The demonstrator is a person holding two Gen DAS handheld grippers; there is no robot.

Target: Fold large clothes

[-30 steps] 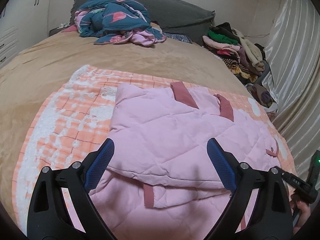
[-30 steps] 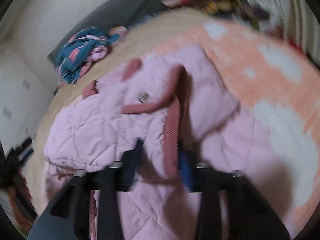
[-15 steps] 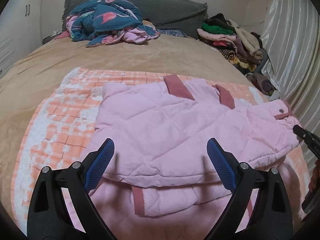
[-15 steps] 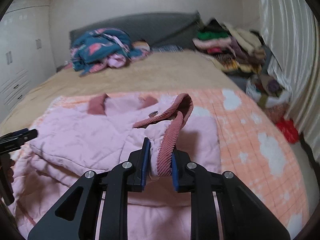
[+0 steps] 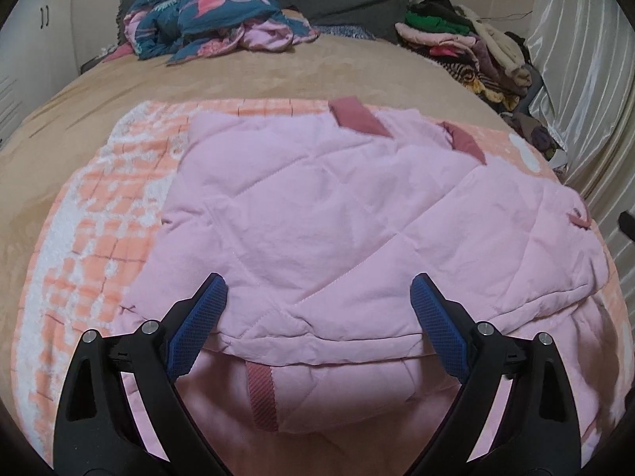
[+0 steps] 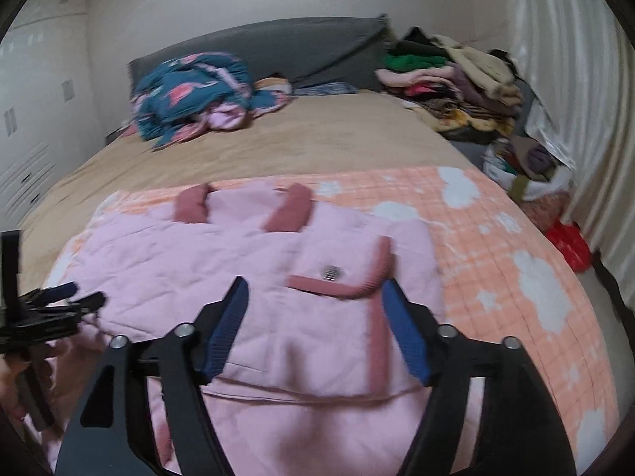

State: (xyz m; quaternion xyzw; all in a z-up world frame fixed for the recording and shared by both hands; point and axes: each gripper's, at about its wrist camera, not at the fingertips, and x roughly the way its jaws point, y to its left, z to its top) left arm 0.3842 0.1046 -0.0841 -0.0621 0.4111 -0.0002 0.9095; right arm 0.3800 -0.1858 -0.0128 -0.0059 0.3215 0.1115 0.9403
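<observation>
A pink quilted jacket (image 5: pixel 317 230) with dark pink ribbed trim lies partly folded on an orange-and-white checked blanket (image 5: pixel 91 230) on the bed. It also shows in the right wrist view (image 6: pixel 246 277), its trimmed corner with a metal snap (image 6: pixel 331 272) lying flat. My left gripper (image 5: pixel 319 305) is open and empty, just above the jacket's near folded edge. My right gripper (image 6: pixel 315 309) is open and empty over the jacket's right part. The left gripper (image 6: pixel 59 301) shows at the left edge of the right wrist view.
The tan bedspread (image 5: pixel 238 75) stretches behind the blanket. A crumpled teal and pink quilt (image 5: pixel 214 16) lies by the grey headboard (image 6: pixel 297 47). A pile of clothes (image 5: pixel 468 47) is at the far right. Bags (image 6: pixel 528 166) and a curtain (image 6: pixel 575 99) stand right of the bed.
My right gripper has opened and let go of the jacket's ribbed trim, which now lies flat on the jacket. My left gripper stayed open and moved slightly closer over the jacket.
</observation>
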